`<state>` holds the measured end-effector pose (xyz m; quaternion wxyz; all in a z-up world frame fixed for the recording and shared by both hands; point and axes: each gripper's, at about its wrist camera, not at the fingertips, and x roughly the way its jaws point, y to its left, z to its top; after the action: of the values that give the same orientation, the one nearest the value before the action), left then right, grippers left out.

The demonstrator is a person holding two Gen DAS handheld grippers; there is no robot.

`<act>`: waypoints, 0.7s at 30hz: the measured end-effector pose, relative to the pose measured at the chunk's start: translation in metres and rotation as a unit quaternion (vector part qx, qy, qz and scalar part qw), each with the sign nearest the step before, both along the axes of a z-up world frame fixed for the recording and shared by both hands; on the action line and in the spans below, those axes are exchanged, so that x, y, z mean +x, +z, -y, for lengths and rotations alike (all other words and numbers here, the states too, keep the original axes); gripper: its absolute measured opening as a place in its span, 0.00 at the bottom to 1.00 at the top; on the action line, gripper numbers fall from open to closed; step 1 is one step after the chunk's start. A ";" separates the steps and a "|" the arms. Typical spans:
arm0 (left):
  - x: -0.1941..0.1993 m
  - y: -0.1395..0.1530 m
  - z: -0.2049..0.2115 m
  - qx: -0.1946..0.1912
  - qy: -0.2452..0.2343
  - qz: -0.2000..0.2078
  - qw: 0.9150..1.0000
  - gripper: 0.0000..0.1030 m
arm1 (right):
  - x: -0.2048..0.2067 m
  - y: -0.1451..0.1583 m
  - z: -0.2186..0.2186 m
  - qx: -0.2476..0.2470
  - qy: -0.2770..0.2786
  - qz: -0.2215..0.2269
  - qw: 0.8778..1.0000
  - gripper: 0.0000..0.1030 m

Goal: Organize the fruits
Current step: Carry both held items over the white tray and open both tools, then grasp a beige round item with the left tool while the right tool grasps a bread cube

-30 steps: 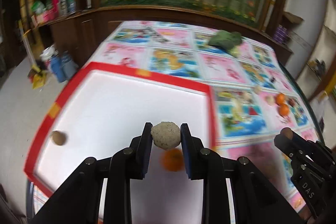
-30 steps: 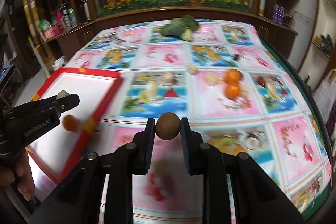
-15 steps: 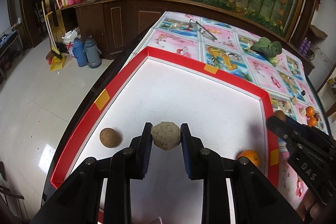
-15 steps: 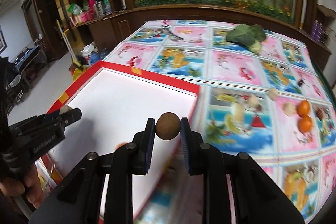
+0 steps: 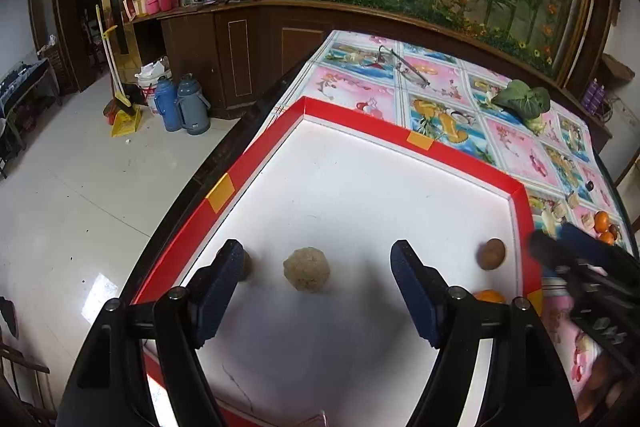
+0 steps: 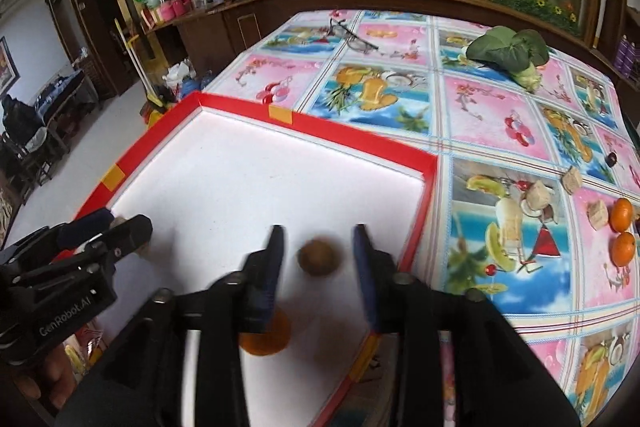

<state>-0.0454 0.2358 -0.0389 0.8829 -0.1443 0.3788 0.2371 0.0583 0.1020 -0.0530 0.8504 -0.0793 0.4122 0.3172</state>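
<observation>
Both grippers opened since half second ago; fruits I carried now lie in tray. Left gripper (image 5: pixel 316 283): jaws wide apart, pale rough fruit (image 5: pixel 307 269) resting on white floor between them. Right gripper (image 6: pixel 319 259): jaws apart, brown round fruit (image 6: pixel 318 257) between, blurred, maybe rolling. Orange (image 6: pixel 264 339) just behind. Risk: round fruit rolls toward red tray rim (image 6: pixel 424 183); careless retreat clips it.

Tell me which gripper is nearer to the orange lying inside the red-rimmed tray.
Right. The right gripper hangs open directly over the orange, whose top is hidden behind one finger. The left gripper is open around the pale rough fruit, with the orange off to its right.
</observation>
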 end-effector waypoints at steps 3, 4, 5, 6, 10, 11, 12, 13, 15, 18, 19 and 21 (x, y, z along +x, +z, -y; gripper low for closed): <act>-0.006 0.011 0.010 0.005 -0.007 0.021 1.000 0.73 | -0.005 0.013 0.019 0.010 -0.010 0.017 1.000 0.61; -0.007 0.014 0.015 0.007 -0.012 0.030 0.999 0.73 | -0.006 0.018 0.027 0.014 -0.015 0.023 1.000 0.61; -0.007 0.017 0.020 0.010 -0.018 0.036 0.999 0.73 | -0.008 0.024 0.039 0.019 -0.023 0.031 0.999 0.61; -0.006 0.020 0.027 0.011 -0.026 0.043 0.999 0.73 | -0.011 0.031 0.056 0.022 -0.036 0.039 0.998 0.61; 0.002 0.029 0.066 0.019 -0.080 0.062 0.995 0.75 | -0.023 0.044 0.130 0.030 -0.097 0.058 0.993 0.61; 0.005 0.029 0.074 0.017 -0.092 0.062 0.994 0.75 | -0.027 0.044 0.148 0.027 -0.109 0.058 0.992 0.61; 0.008 0.028 0.083 0.016 -0.103 0.060 0.993 0.75 | -0.031 0.043 0.161 0.023 -0.119 0.057 0.991 0.61; 0.013 0.027 0.094 0.016 -0.116 0.055 0.992 0.75 | -0.036 0.039 0.176 0.017 -0.128 0.051 0.990 0.61; 0.017 0.024 0.109 0.016 -0.137 0.046 0.989 0.75 | -0.045 0.030 0.193 0.004 -0.132 0.041 0.990 0.61; 0.022 0.022 0.127 0.019 -0.161 0.039 0.986 0.75 | -0.057 0.010 0.208 -0.011 -0.135 0.019 0.991 0.61; 0.022 0.022 0.129 0.020 -0.163 0.037 0.986 0.75 | -0.059 0.006 0.209 -0.014 -0.135 0.013 0.991 0.61; 0.023 0.023 0.131 0.021 -0.161 0.036 0.986 0.75 | -0.062 -0.004 0.207 -0.017 -0.126 0.001 0.992 0.57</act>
<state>-0.0228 0.1049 -0.0158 0.9255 -0.0717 0.3599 0.0941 -0.0036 -0.1054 -0.0573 0.8824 -0.0416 0.4237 0.2005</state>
